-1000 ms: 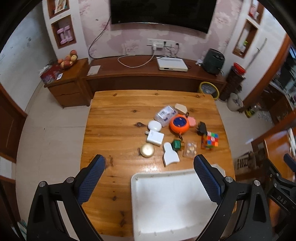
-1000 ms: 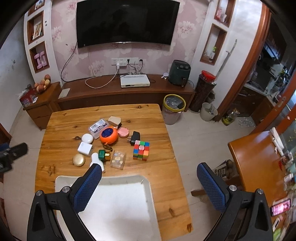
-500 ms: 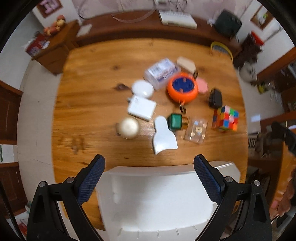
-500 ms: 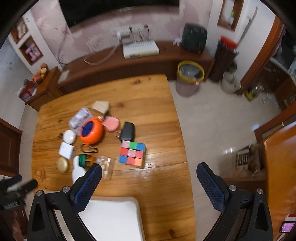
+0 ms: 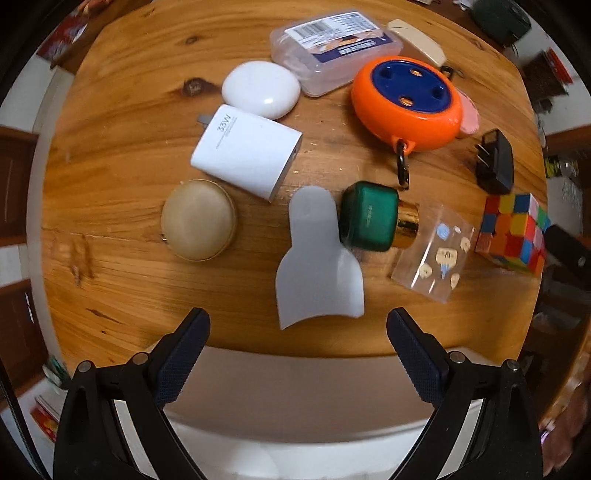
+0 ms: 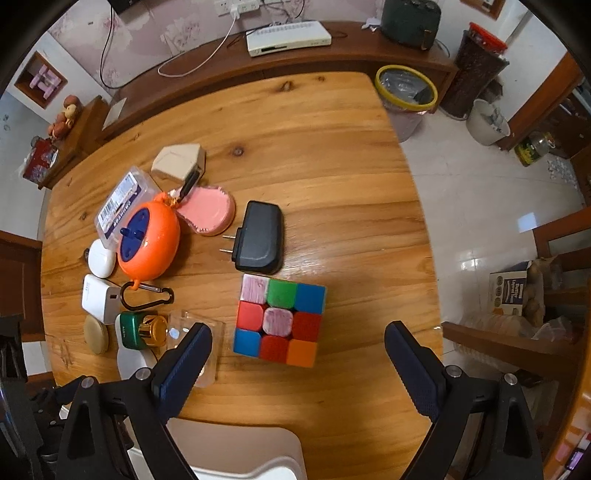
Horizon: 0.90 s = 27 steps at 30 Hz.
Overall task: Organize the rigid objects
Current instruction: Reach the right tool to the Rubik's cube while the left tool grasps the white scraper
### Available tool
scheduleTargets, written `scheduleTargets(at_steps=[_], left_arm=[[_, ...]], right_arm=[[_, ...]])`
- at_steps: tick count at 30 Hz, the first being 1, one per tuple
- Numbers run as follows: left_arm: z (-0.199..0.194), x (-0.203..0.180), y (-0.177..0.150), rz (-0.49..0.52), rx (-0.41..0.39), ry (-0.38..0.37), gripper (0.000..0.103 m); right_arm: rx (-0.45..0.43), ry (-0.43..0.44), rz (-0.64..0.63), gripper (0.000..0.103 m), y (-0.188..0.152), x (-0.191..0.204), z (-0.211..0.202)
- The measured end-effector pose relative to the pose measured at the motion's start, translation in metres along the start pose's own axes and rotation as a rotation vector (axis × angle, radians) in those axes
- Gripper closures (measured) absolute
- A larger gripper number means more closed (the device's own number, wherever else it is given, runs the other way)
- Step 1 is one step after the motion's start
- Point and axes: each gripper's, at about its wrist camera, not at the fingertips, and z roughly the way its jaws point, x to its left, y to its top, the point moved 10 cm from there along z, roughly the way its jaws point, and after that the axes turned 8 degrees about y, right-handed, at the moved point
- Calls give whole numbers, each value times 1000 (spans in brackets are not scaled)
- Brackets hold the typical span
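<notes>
My left gripper (image 5: 297, 338) is open and empty, just above a white scraper-shaped piece (image 5: 316, 262) on the wooden table (image 5: 122, 122). Beside it lie a green bottle with a gold cap (image 5: 373, 218), a white 33W charger (image 5: 245, 153), a round beige case (image 5: 198, 220), a white oval case (image 5: 260, 89), an orange and blue disc (image 5: 406, 101) and a clear sticker packet (image 5: 434, 253). My right gripper (image 6: 297, 347) is open and empty, over a colour cube (image 6: 280, 321). A black charger (image 6: 260, 236) lies behind the cube.
A white tray (image 5: 303, 398) sits at the table's near edge under both grippers, also in the right wrist view (image 6: 236, 450). A clear plastic box (image 5: 334, 33), a pink piece (image 6: 207, 208) and a beige case (image 6: 179, 162) lie farther back. A bin (image 6: 406, 92) stands off the table's far right.
Both grippers have dropped down and forward toward the table. The left now hovers close over the white scraper piece, the right close over the colour cube. Both stay open.
</notes>
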Motion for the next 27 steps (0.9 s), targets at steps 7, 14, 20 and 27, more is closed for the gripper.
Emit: scheduleTargets(at_steps=[7,14,20,27], left_arm=[[16,5,4,-103,20,-30,6],[32,9,3,-160,50,-64,28],[32,-1,1,-141,35,-68,42],[20,-4,7,-114,-34,-20,43]], right_arm=[[49,-1,28,8,2,-2,22],[88,-11,67,22,1,-8,39],[115,20,91,33,-4,-6,50],[111,57,106,44,-10,1,53]])
